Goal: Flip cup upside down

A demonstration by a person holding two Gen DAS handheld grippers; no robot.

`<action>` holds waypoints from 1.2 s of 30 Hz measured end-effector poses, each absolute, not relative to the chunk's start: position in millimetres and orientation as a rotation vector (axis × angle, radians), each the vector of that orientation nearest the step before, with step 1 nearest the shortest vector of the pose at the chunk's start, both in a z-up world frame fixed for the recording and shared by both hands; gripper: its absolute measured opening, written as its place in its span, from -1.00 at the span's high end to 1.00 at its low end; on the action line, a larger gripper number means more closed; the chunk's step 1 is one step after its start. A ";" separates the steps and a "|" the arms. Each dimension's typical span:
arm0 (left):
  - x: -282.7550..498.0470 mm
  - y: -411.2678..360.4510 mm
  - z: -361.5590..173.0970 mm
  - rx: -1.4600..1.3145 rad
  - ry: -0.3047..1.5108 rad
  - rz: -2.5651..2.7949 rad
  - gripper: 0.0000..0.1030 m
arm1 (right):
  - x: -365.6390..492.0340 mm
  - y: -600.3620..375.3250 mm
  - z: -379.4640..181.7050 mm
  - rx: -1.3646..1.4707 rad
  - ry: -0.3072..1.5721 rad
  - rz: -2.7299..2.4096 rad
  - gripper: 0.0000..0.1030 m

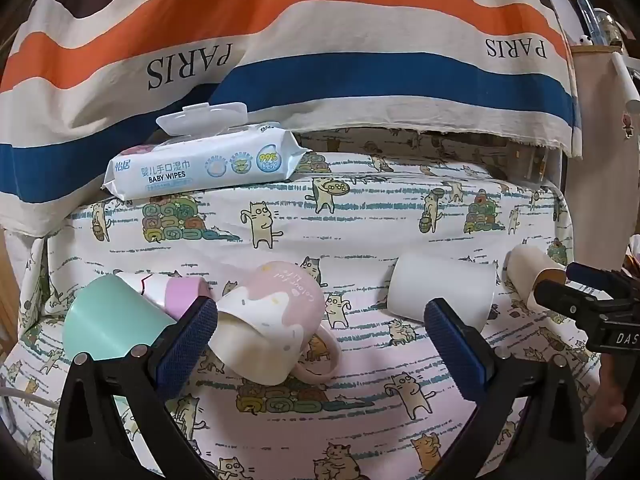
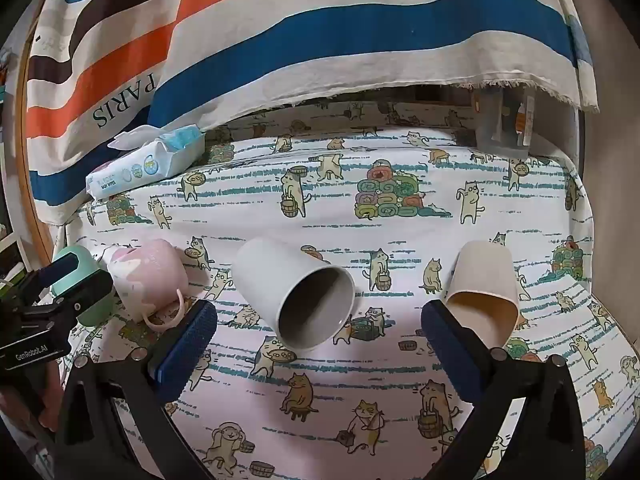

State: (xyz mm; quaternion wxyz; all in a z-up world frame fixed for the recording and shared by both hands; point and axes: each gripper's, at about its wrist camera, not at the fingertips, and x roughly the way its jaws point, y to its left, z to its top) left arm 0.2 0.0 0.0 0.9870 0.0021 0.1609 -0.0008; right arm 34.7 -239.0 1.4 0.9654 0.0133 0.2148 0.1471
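The white cup point(image 2: 294, 294) lies on its side at frame centre in the right wrist view, mouth facing the right gripper point(image 2: 316, 344). Best to close on its wall, then roll the wrist (judging by the tilt). Both grippers' fingers, the left gripper point(image 1: 320, 344) included, are spread wide, holding nothing.

a home: cat-print sheet point(image 2: 320, 200), baby wipes point(image 1: 200, 164), striped paris cloth point(image 1: 320, 40).

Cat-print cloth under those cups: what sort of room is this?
Probably a home, maybe a child's corner: a cartoon-cat printed cloth, a white baby-wipes pack and a pink ceramic mug.
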 end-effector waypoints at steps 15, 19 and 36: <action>-5.4 -3.8 -0.7 0.009 0.296 -0.011 -1.00 | 35.0 -240.6 2.2 0.027 0.432 0.298 -0.99; -3.6 -2.7 0.0 0.001 0.301 -0.005 -1.00 | 35.0 -240.6 2.3 0.026 0.433 0.297 -0.99; -2.7 0.2 -1.2 0.001 0.304 -0.003 -1.00 | 33.4 -238.9 4.3 0.010 0.414 0.300 -0.99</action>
